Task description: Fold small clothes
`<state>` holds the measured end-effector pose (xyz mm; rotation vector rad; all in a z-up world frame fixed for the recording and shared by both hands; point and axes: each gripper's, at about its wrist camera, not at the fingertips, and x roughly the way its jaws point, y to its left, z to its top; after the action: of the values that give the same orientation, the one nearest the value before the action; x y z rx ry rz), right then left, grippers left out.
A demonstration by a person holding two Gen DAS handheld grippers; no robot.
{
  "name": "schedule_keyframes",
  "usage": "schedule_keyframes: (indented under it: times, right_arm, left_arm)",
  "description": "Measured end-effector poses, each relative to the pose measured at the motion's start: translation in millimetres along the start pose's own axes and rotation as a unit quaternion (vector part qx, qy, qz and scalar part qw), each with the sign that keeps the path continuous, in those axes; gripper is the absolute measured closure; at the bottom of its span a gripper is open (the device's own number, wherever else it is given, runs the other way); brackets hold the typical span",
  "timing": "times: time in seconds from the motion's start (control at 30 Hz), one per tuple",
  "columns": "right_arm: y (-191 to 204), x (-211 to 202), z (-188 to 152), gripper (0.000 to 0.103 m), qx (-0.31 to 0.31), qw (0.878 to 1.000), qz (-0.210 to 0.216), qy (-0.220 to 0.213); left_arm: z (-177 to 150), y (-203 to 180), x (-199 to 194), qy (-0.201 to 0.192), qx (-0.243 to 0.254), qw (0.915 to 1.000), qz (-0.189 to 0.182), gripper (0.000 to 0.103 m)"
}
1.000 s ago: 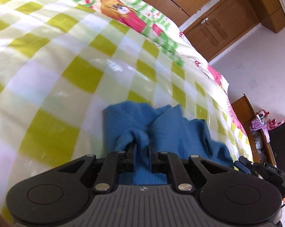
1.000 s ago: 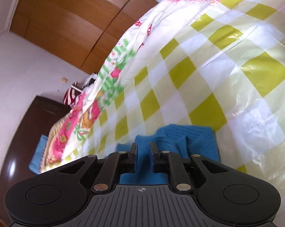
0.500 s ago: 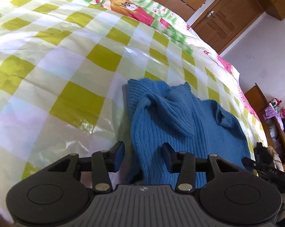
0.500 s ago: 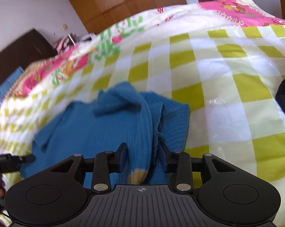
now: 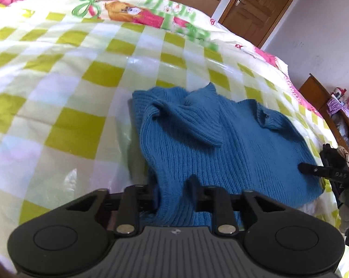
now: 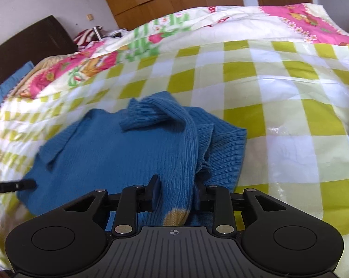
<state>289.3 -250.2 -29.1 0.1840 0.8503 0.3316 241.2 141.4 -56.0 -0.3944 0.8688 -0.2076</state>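
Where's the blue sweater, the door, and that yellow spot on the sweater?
sweater (image 5: 248,153), left wrist view, on the flat ribbed body.
door (image 5: 255,2), left wrist view, on its wood panel beside the handle.
yellow spot (image 6: 175,216), right wrist view, on the patch at the sweater's near edge.

Left claw (image 5: 174,193): matte black plastic, two round side lobes with shallow disc recesses, grey ribbed centre plate carrying small white crosshair mark. Silver screw heads on black linkage bars (two largest at bar bases). Right claw (image 6: 175,191): same build, same grey ribbed plate and mark. White lettering on its finger in left view, illegible.
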Motion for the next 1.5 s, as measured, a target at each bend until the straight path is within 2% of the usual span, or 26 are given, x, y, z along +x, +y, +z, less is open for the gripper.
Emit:
schedule_keyframes:
  times: [0.03,0.1,0.17,0.23,0.3,0.37,0.4,0.47,0.57,0.63,0.7,0.8,0.9,1.07,1.17,1.27,1.37,1.5]
  right_arm:
    - [-2.0,-4.6,0.8,0.093,0.014,1.000,0.006,-0.003]
    - [-6.8,-22.0,0.9,0.094,0.043,0.998,0.035,-0.017]
    - [-6.7,-44.5,-2.3,0.094,0.057,0.996,0.058,-0.032]
    - [-4.4,-63.0,-11.5,0.095,0.063,0.995,0.072,-0.040]
    - [-6.2,-64.0,-23.3,0.094,0.068,0.995,0.067,-0.032]
    - [-11.6,-42.5,-32.6,0.093,0.065,0.997,0.032,0.003]
    - [-15.2,-32.0,-35.8,0.091,0.068,0.997,0.016,0.014]
    - [-17.4,-26.3,-34.2,0.090,0.071,0.997,0.017,0.021]
    - [-8.8,-44.8,-25.6,0.087,0.043,0.999,0.006,-0.006]
    - [-2.0,-56.2,-22.7,0.081,0.011,0.999,-0.021,-0.024]
    - [2.0,-62.2,-22.0,0.079,-0.004,0.998,-0.044,-0.036]
    - [7.8,-61.0,-18.6,0.079,0.000,0.998,-0.046,-0.044]
    - [26.5,-58.3,-10.8,0.079,-0.012,0.999,-0.019,-0.044]
    - [89.7,-14.5,-2.7,0.079,-0.015,0.994,0.105,0.001]
    - [136.1,28.3,-3.4,0.079,-0.058,0.986,0.153,0.041]
    - [168.7,69.2,2.0,0.079,-0.087,0.980,0.156,0.086]
    - [190.5,87.8,18.2,0.079,-0.116,0.982,0.135,0.065]
    - [217.8,105.2,36.8,0.079,-0.129,0.982,0.133,0.028]
  left_arm:
    - [1.1,2.0,-2.8,-0.002,-0.009,0.9999,-0.010,0.073]
    - [2.7,5.7,-15.0,-0.012,-0.027,0.9990,-0.033,0.081]
    - [1.4,9.5,-29.8,-0.019,-0.048,0.9966,-0.064,0.081]
    - [-5.0,13.0,-39.1,-0.021,-0.062,0.9951,-0.073,0.081]
    - [-14.7,16.4,-32.6,-0.005,-0.059,0.9969,-0.052,0.081]
    - [-24.3,24.2,-16.2,0.018,-0.068,0.9972,-0.025,0.081]
    - [-27.4,27.7,-12.8,0.020,-0.075,0.9966,-0.027,0.081]
    - [-27.0,28.8,-18.1,0.012,-0.082,0.9962,-0.028,0.081]
    - [-25.4,24.2,-30.9,-0.001,-0.054,0.9985,-0.009,0.080]
    - [-24.5,26.0,-36.5,-0.011,-0.051,0.9986,0.002,0.079]
    - [-23.3,25.3,-40.0,-0.027,-0.045,0.9986,0.014,0.078]
    - [-20.8,17.1,-36.7,-0.032,-0.020,0.9992,0.013,0.075]
    - [-19.7,10.1,-30.7,-0.032,0.007,0.9994,0.013,0.069]
    - [-33.3,20.3,-26.3,-0.047,-0.021,0.9983,0.026,0.067]
    - [-41.5,26.0,-30.2,-0.065,-0.049,0.9965,0.017,0.067]
    - [-47.4,27.0,-29.5,-0.080,-0.052,0.9953,0.016,0.067]
    - [-52.9,32.0,-27.8,-0.091,-0.068,0.9935,0.002,0.067]
    - [-54.9,42.1,-26.3,-0.092,-0.087,0.9918,-0.019,0.066]
